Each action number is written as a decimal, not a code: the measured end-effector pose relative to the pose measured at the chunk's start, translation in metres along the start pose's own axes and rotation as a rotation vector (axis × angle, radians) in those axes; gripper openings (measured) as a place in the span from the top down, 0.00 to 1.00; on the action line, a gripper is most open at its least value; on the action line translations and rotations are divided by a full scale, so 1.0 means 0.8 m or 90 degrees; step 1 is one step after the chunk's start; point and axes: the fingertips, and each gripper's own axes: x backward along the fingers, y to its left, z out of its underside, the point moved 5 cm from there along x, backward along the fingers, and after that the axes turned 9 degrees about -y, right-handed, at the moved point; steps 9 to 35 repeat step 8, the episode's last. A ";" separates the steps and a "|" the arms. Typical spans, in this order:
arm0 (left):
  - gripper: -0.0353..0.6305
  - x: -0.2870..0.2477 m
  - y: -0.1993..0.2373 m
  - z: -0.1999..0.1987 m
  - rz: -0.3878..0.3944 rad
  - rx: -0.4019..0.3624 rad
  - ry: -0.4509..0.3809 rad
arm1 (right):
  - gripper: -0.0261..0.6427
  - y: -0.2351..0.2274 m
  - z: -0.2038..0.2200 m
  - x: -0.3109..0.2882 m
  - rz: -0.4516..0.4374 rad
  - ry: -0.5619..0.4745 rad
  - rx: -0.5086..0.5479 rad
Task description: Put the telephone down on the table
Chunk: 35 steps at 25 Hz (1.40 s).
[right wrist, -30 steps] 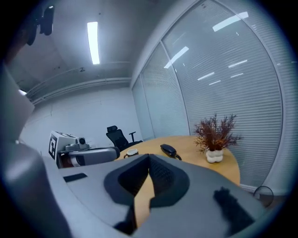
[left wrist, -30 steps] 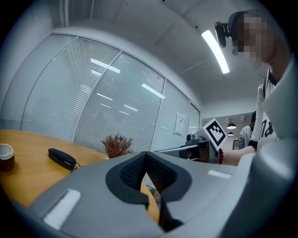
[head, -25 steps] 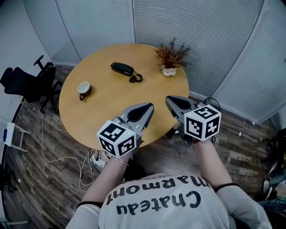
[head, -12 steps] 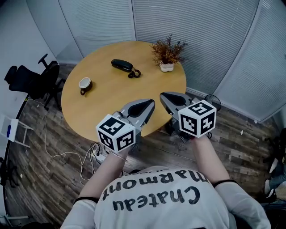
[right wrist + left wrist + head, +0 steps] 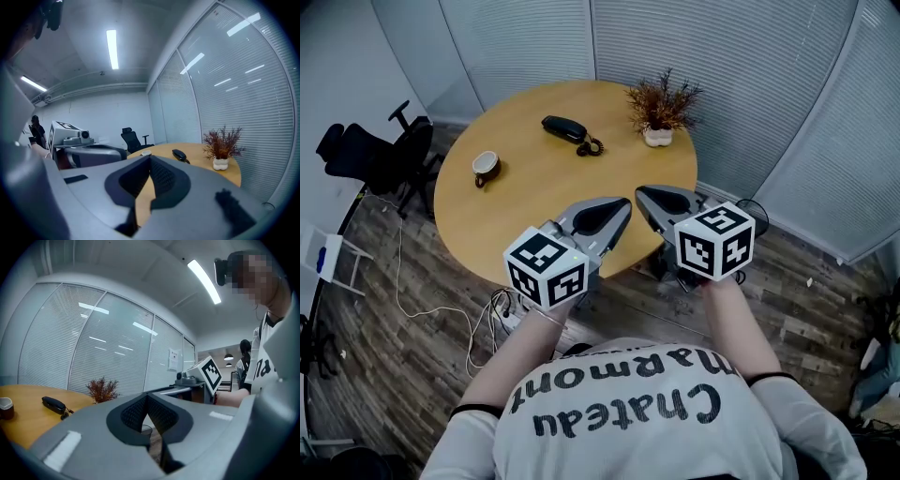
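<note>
Telephone [image 5: 563, 128] lies flat, far-left to near-right.

The telephone [image 5: 563, 127] is black, the table [image 5: 534, 206] light brown.

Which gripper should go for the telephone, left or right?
Left, probably. The telephone lies across the table, left of both tips, so the left gripper has the straighter path; the right gripper would cross over. Both are shut and empty.

floor [image 5: 384, 394]: wood planks | walls: slatted blinds [image 5: 741, 66] | office chair [image 5: 367, 161]: black
</note>
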 end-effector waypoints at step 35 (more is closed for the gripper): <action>0.96 -0.010 -0.005 -0.004 0.008 0.005 -0.002 | 0.94 -0.008 -0.006 0.007 0.007 -0.001 -0.006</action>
